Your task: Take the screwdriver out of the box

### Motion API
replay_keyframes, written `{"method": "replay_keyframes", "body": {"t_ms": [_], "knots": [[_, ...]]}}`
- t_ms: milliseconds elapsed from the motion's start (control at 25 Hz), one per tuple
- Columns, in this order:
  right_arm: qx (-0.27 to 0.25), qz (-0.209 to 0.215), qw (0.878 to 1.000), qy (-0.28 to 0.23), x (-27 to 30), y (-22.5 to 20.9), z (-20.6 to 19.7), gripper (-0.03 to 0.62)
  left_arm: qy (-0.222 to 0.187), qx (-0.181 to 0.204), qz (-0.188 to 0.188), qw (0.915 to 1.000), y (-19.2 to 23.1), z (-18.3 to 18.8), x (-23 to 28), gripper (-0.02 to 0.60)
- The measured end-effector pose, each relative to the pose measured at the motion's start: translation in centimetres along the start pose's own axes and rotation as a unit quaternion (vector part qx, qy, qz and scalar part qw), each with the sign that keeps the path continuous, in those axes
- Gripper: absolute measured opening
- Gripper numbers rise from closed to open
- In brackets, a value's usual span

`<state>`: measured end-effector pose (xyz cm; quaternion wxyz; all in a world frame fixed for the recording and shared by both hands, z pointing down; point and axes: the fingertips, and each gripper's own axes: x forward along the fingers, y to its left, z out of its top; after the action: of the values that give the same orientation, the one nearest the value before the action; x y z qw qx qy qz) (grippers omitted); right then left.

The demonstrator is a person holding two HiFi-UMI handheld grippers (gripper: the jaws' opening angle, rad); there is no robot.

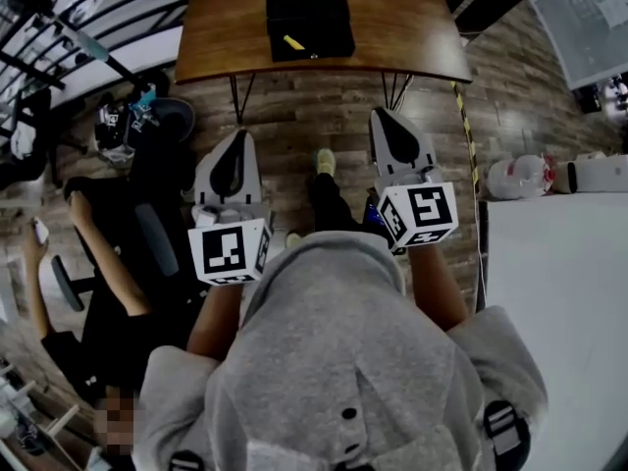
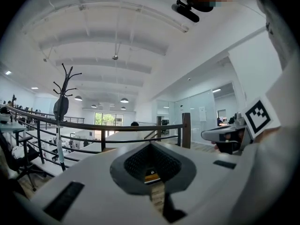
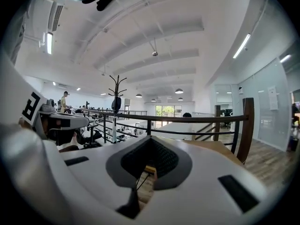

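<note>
A black box (image 1: 310, 23) lies open on the wooden table (image 1: 226, 37) at the top of the head view. A yellow-handled screwdriver (image 1: 293, 42) rests inside it near the front. Both grippers hang well short of the table, over the floor, and point toward it. My left gripper (image 1: 238, 137) is shut and holds nothing. The right gripper (image 1: 385, 114) is also shut and empty. In the left gripper view the left gripper (image 2: 151, 145) shows its jaws meeting at a thin slit. The right gripper (image 3: 150, 139) looks the same in its own view.
A person sits on an office chair (image 1: 147, 234) at the left. A white table (image 1: 559, 292) fills the right side, with white bundles (image 1: 518, 177) on the floor beyond it. A railing (image 2: 93, 124) and a coat stand (image 2: 62, 104) stand behind the wooden table.
</note>
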<state>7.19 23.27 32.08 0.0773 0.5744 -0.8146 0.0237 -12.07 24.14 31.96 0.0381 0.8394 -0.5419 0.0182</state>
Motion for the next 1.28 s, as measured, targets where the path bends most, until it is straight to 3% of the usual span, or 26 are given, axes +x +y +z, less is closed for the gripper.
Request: {"method": "replay_keyframes", "body": {"t_ms": [600, 1040, 1280], "knots": [[0.027, 0.033, 0.999, 0.026, 15.5, -11.6, 0.5, 0.011, 0.038, 0.004, -0.004, 0.9992, 0.4, 0.4, 19.5, 0.011], [0.029, 0.071, 0.996, 0.046, 24.7, -16.5, 1.2, 0.011, 0.074, 0.003, 0.013, 0.9972, 2.6, 0.3, 29.4, 0.011], [0.005, 0.091, 0.995, 0.049, 28.4, -19.2, 1.5, 0.011, 0.084, 0.008, 0.013, 0.9964, 2.1, 0.5, 34.4, 0.011]]}}
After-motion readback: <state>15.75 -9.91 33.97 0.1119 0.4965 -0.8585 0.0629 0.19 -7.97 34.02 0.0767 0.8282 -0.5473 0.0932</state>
